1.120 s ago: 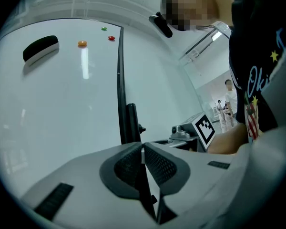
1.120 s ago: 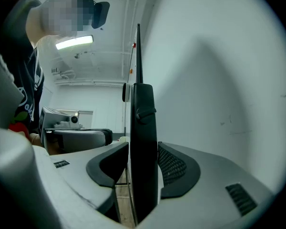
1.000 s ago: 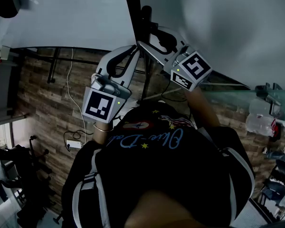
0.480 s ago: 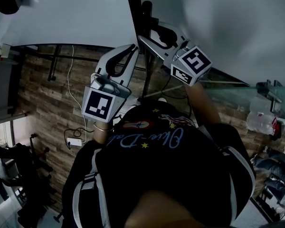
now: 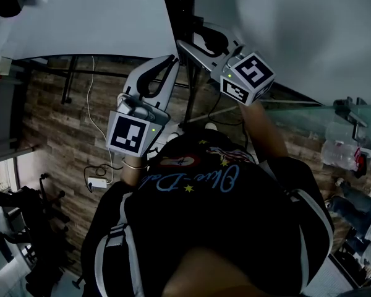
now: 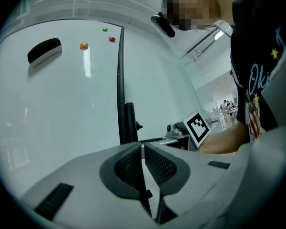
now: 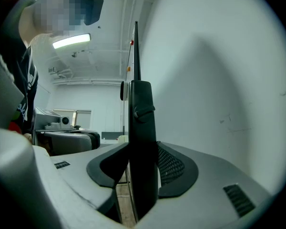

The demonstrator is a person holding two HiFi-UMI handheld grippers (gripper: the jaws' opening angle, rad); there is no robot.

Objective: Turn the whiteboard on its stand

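Note:
The whiteboard [image 5: 80, 17] tilts overhead, its white face [image 6: 62, 94] carrying a black eraser [image 6: 44, 50] and small magnets [image 6: 84, 46]. A black frame bar [image 5: 171, 17] runs along its side. My left gripper [image 5: 172, 62] reaches up to the board's lower edge by that bar, and its jaws [image 6: 143, 149] are shut on the thin frame edge. Just right of it, my right gripper [image 5: 184, 42] is shut on the black post [image 7: 140, 118], which fills the gap between its pads [image 7: 169, 166]. A knob sits on the post above the jaws.
Wood-plank floor [image 5: 55, 129] lies below, with a white cable and power adapter [image 5: 97, 185]. The stand's dark lower bars [image 5: 74, 73] cross under the board. A glass tabletop [image 5: 309, 119] is at the right, dark equipment [image 5: 18, 209] at the lower left.
Both grippers have risen a little, still holding on. The board's lower edge sits slightly higher in view, and the right gripper's marker cube has shifted up.

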